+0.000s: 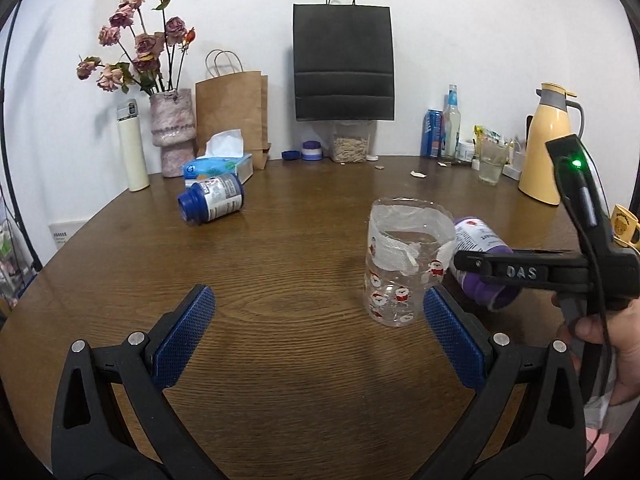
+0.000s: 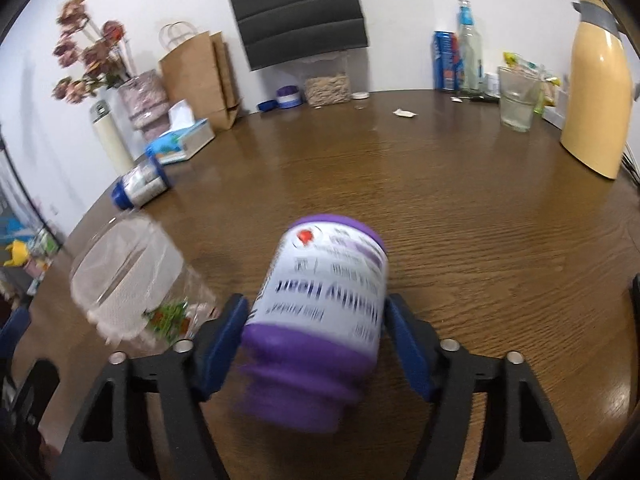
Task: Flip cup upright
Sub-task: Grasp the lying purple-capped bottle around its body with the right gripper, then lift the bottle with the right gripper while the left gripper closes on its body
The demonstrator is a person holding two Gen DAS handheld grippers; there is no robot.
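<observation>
A clear plastic cup (image 1: 402, 264) printed with small red Santa figures stands upright on the wooden table (image 1: 280, 248), open end up. It also shows in the right wrist view (image 2: 132, 280), blurred. My left gripper (image 1: 318, 320) is open and empty, its right finger (image 1: 452, 332) just beside the cup's base. My right gripper (image 2: 314, 324) is shut on a purple-capped white bottle (image 2: 324, 304), which is tilted with its cap toward the camera. In the left wrist view that bottle (image 1: 480, 256) sits just right of the cup.
A blue-capped bottle (image 1: 212, 200) lies on its side at the left. A tissue box (image 1: 224, 168), vase of dried flowers (image 1: 174, 132), paper bags (image 1: 232, 108), a glass (image 1: 492, 160) and a yellow thermos jug (image 1: 548, 148) line the table's far edge.
</observation>
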